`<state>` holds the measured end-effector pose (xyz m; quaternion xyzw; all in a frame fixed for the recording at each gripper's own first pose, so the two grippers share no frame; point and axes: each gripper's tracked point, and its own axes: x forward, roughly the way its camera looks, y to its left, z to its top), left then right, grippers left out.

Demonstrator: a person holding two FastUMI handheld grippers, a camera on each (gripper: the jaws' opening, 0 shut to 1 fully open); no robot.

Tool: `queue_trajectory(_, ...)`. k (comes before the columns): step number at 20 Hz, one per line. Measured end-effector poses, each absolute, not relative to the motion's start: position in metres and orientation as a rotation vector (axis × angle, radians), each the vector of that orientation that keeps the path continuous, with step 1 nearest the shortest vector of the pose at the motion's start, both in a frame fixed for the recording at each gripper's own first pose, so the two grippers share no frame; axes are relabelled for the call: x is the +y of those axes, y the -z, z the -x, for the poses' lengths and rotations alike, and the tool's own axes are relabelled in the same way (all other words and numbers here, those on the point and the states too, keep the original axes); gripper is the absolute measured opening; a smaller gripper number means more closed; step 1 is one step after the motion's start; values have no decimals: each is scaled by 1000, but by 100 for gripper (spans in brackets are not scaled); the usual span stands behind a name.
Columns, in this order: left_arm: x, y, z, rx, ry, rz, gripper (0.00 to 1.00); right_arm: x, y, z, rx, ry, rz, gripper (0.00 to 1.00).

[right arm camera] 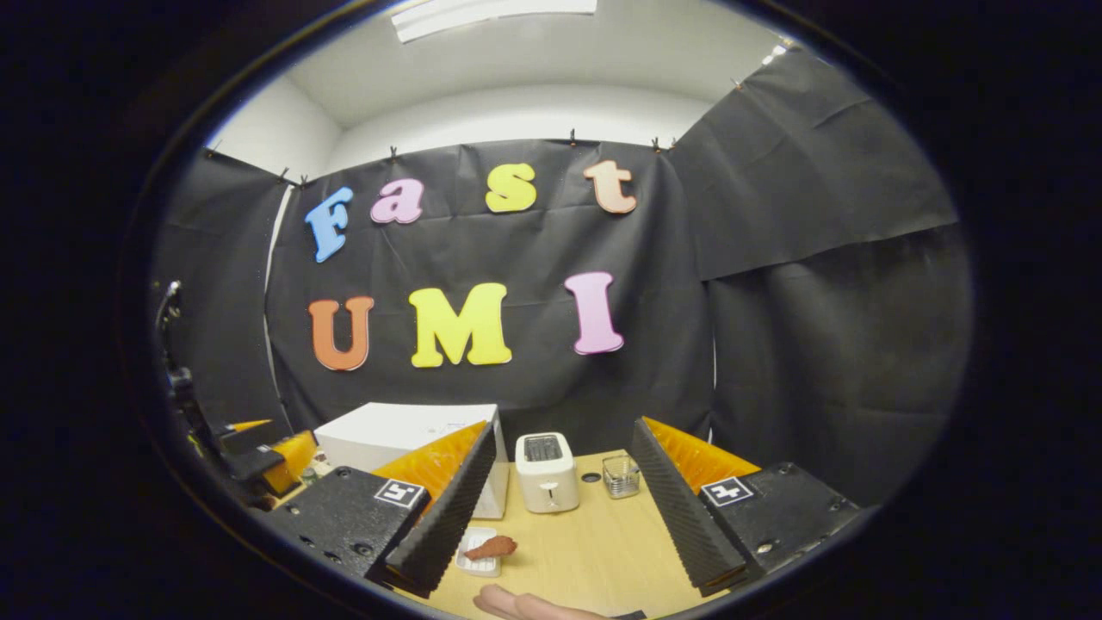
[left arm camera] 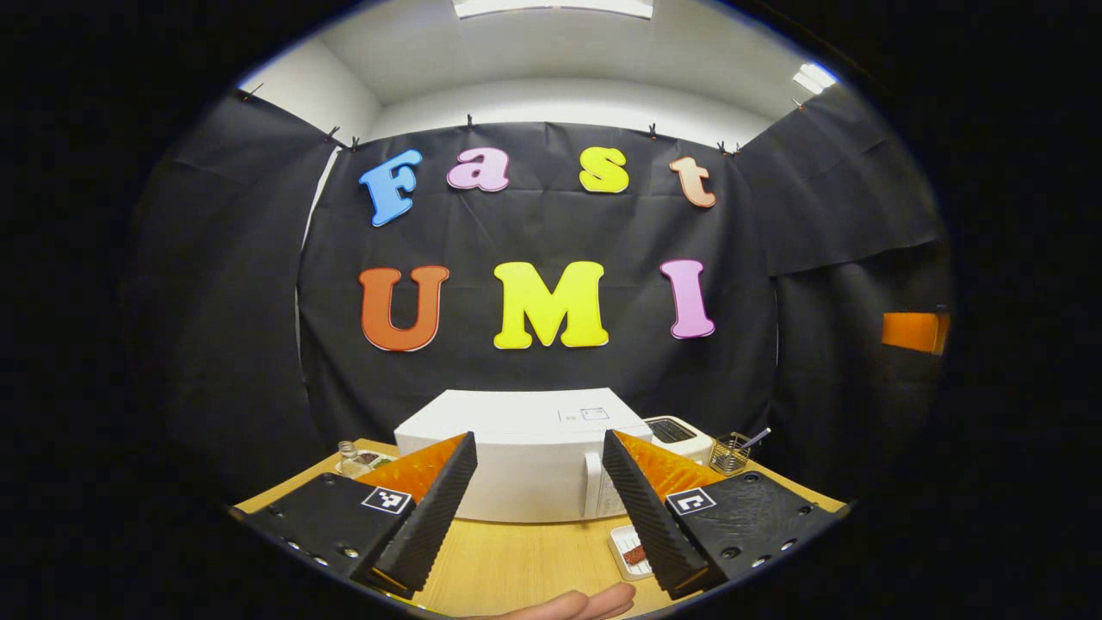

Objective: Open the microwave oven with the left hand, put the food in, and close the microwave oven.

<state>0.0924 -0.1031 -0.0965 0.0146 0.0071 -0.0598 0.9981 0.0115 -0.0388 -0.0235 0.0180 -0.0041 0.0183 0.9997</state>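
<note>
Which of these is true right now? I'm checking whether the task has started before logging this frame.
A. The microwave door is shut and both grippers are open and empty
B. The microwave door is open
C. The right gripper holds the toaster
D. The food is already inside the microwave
A: the microwave shows a shut front, the food lies on its small tray on the table, and the left gripper and right gripper stand open, holding nothing.

Staged recording booth, probably inside an office or lab room: black cloth [left arm camera: 215,284] is hanging clipped around a wooden table [right arm camera: 594,542] carrying a microwave [left arm camera: 525,465] and toaster [right arm camera: 546,472]; ceiling light panels [left arm camera: 551,7] are glowing above.
</note>
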Motion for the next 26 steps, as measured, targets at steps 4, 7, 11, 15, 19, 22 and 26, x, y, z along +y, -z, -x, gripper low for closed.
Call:
queue_trajectory(4, -127, 146, -130, 47, 151, -16, 92, -52, 31, -12, -5, -32, -45, 100)
queue_trajectory(7, -138, 193, -161, 129, 130, -4, 92, -54, 27, -14, -41, -69, -39, 92)
queue_trajectory(11, -159, 245, -198, 181, 137, -51, 92, -63, 43, -19, -25, -73, -20, 92)
queue_trajectory(15, -175, 280, -231, 217, 154, -9, 92, -59, 53, -20, -13, -118, -31, 92)
queue_trajectory(19, -168, 311, -265, 251, 93, 19, 93, -61, 54, -22, -40, -151, -45, 92)
queue_trajectory(22, -177, 316, -279, 226, 125, 57, 57, -65, 57, -21, -49, -166, -33, 100)
queue_trajectory(26, -183, 316, -281, 214, 133, 69, 54, -71, 63, -20, -65, -158, -2, 92)
